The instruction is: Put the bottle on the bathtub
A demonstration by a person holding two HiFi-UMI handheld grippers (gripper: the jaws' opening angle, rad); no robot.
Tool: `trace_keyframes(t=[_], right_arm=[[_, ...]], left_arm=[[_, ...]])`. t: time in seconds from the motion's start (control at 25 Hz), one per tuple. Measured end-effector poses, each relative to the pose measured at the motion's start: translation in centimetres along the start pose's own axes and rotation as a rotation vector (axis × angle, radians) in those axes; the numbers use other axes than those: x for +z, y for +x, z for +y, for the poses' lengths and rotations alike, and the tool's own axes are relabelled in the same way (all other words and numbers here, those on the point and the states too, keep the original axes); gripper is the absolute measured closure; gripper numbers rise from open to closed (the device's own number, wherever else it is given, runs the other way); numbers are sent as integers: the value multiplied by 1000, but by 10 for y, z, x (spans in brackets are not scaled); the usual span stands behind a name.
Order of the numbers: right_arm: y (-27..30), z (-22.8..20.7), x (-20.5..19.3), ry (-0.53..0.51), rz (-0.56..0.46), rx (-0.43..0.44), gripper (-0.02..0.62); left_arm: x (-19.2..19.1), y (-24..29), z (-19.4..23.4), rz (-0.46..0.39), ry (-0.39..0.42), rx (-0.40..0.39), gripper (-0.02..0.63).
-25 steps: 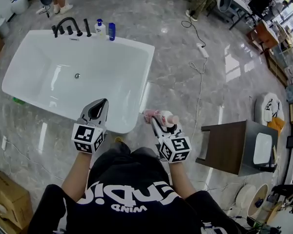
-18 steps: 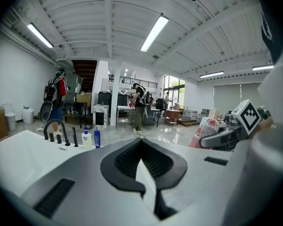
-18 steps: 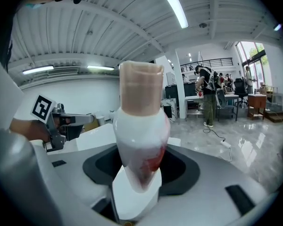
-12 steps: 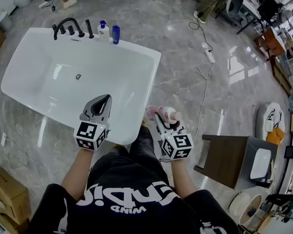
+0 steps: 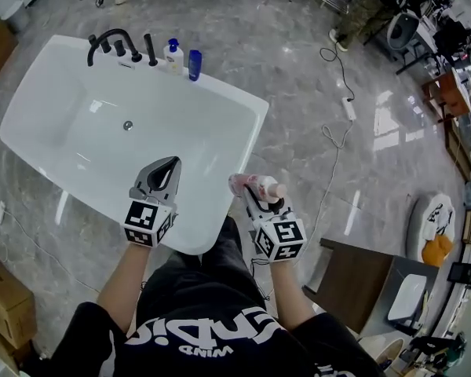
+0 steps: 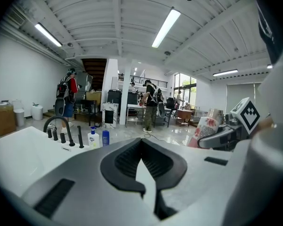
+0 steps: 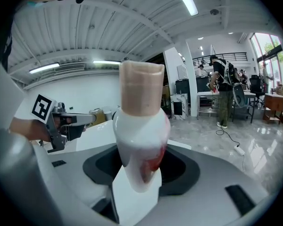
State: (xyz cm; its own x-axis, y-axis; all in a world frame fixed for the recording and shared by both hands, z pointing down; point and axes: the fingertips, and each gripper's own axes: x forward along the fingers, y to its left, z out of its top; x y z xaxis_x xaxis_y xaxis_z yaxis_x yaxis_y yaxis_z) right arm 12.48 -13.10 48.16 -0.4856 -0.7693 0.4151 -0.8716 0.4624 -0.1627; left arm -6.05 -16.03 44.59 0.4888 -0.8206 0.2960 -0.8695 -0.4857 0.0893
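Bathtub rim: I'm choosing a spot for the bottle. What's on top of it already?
The far rim holds a black faucet, a white pump bottle and a blue bottle. The left gripper covers part of the near rim; that stretch is unseen.

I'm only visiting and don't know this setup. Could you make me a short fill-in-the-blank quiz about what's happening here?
The right tongs are shut on a white ___ with red print.
The left tongs are shut and hold ___.
The faucet at the far end of the white bathtub is coloured ___.
Beside that faucet, ___ toiletry bottles stand on the rim.
Missing words: bottle; nothing; black; two.
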Motion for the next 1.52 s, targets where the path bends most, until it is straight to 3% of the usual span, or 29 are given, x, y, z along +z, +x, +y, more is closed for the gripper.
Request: trace_keyframes(t=[0.48, 1.12, 1.52], right_arm=[[103, -35, 7, -31, 18, 53, 356], [204, -59, -46, -29, 86, 119, 356], [274, -86, -23, -84, 73, 148, 356]], left_arm=[[-23, 91, 47, 19, -24, 25, 598], [-80, 177, 84, 29, -61, 43, 598], [-84, 219, 108, 1, -91, 69, 598]])
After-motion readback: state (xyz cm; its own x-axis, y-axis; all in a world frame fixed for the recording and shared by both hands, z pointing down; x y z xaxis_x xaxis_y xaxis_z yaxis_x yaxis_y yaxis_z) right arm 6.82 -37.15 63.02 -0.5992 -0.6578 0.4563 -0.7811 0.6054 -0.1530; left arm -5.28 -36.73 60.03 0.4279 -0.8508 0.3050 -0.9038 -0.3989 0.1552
